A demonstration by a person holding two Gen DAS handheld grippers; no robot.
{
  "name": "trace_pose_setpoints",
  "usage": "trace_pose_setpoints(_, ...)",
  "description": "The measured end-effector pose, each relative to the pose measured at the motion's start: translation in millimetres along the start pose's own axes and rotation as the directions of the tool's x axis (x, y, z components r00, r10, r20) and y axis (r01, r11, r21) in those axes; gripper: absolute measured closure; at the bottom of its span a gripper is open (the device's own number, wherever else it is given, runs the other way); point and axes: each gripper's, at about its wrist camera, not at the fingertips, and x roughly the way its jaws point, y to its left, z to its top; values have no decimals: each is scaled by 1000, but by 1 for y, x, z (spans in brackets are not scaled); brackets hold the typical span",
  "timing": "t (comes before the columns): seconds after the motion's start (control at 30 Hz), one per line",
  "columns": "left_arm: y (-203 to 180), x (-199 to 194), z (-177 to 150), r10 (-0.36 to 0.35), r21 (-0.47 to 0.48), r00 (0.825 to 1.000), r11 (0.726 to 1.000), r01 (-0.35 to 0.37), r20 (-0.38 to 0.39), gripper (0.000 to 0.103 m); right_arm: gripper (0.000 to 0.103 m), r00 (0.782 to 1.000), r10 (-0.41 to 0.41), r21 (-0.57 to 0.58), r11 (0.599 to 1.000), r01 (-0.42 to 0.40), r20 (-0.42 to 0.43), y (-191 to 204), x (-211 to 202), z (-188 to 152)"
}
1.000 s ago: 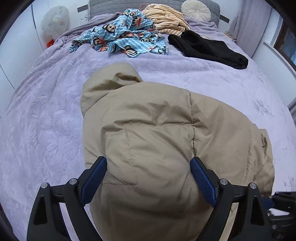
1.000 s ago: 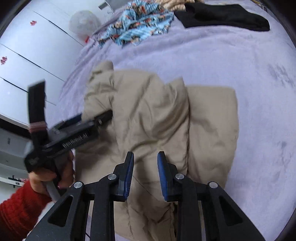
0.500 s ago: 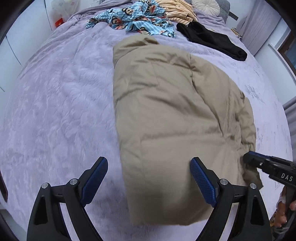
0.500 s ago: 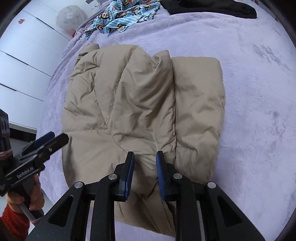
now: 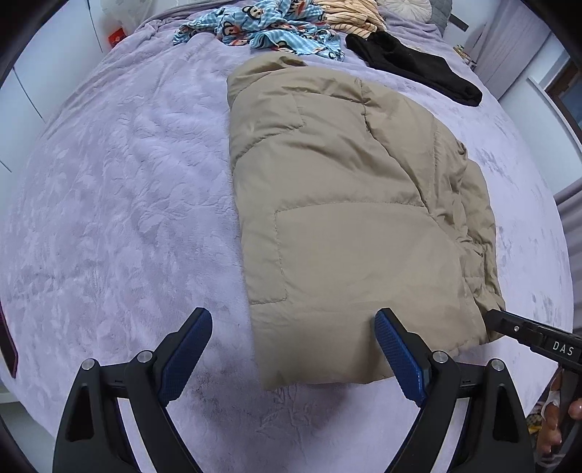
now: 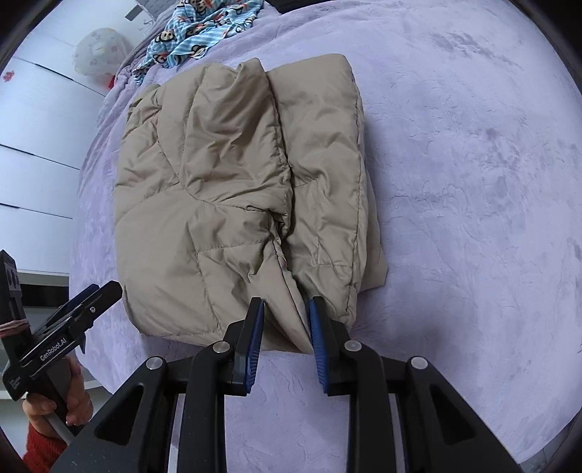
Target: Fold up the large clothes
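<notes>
Jacket (image 5: pixel 349 225): now folded flat on bed (image 5: pixel 120 189), no longer lifted. Left gripper (image 5: pixel 293 349) jaws released; right gripper (image 6: pixel 285 324) jaws parted, letting go. Fold apparently complete.

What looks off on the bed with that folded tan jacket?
The tan jacket is folded unevenly: its top layer bunches into a ridge, leaving a lower flap exposed on the right. Other clothes lie unfolded at the bed's far end.
</notes>
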Motion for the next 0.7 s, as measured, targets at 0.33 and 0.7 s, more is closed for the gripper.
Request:
trace_pose_setpoints(0.33,-4,-5,-8,43,-28,999,999,-43,-12,12,73,998,-17,17,1000,18,-68,-3,23,7)
trace_pose_setpoints(0.7,-27,-30,-17,89,-60,996,994,-89,9,10,60,998,56,-54,997,-58,-27,-8,-21,-3)
